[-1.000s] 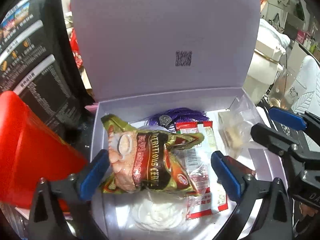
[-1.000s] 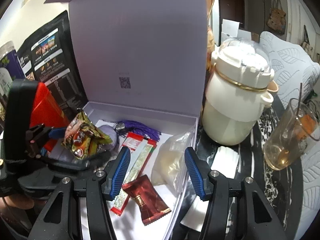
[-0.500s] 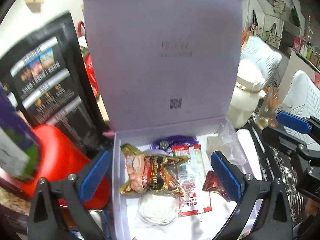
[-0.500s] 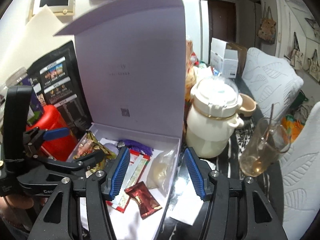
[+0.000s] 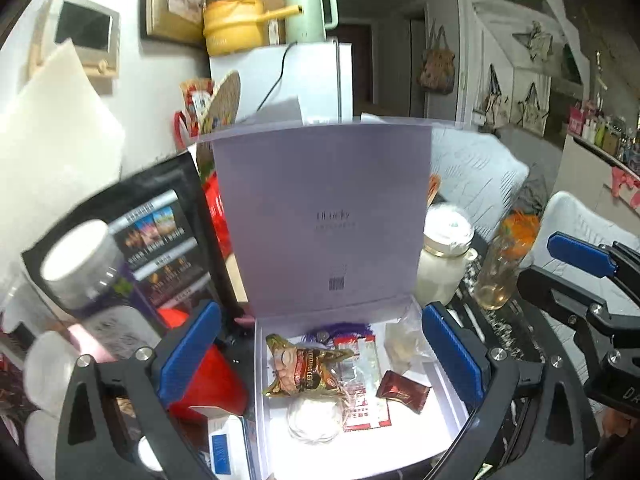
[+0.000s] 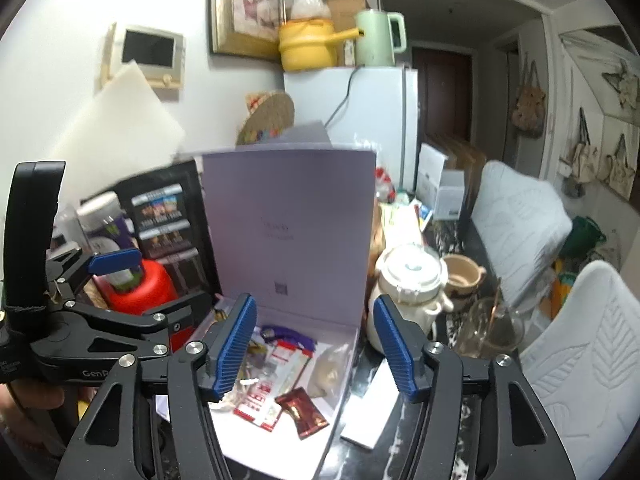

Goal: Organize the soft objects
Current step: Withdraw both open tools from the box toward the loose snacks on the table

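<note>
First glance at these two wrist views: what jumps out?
The open lilac gift box in the middle, its tall lid standing upright. Inside lie snack packets: a gold cereal bag at the left, a dark red candy wrapper toward the right. Both claws, left claw and right claw, frame the box with jaws open and nothing between them; a red container stands left of the box.

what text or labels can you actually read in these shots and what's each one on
"NUTRITIOUS CEREAL", partly creased: gold cereal packet in the lilac box.
"Gen", cut off: body of the left claw, right wrist view.
"DA", cut off: body of the right claw, left wrist view.
Too blurred to read: faint lettering and code square on the box lid, black pouch, red-and-white sachet.
</note>
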Demonstrator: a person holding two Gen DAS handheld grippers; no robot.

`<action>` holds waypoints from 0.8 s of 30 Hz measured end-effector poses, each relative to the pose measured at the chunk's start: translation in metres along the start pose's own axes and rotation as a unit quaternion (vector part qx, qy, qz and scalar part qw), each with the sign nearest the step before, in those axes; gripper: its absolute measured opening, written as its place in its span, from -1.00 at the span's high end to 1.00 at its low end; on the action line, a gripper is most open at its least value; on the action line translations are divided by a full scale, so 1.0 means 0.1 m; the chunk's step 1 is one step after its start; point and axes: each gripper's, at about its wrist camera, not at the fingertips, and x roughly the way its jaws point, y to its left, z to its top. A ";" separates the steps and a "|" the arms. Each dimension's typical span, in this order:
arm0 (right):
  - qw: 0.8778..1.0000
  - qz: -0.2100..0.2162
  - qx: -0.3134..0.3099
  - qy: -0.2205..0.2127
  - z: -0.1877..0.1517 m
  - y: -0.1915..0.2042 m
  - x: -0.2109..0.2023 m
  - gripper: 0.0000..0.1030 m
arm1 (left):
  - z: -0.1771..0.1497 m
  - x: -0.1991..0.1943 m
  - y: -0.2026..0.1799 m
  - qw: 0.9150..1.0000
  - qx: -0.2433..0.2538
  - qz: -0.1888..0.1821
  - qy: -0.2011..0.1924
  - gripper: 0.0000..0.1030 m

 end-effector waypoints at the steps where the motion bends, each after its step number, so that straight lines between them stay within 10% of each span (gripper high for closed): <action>1: 1.000 0.001 -0.001 -0.004 0.01 0.01 -0.05 -0.19 | 0.01 -0.08 0.00 1.000 0.001 -0.002 -0.006 -0.99; 24: 0.996 0.017 -0.027 -0.083 -0.18 0.38 -1.22 -0.76 | -0.29 -1.20 -0.12 0.997 0.020 -0.003 -0.075 -0.99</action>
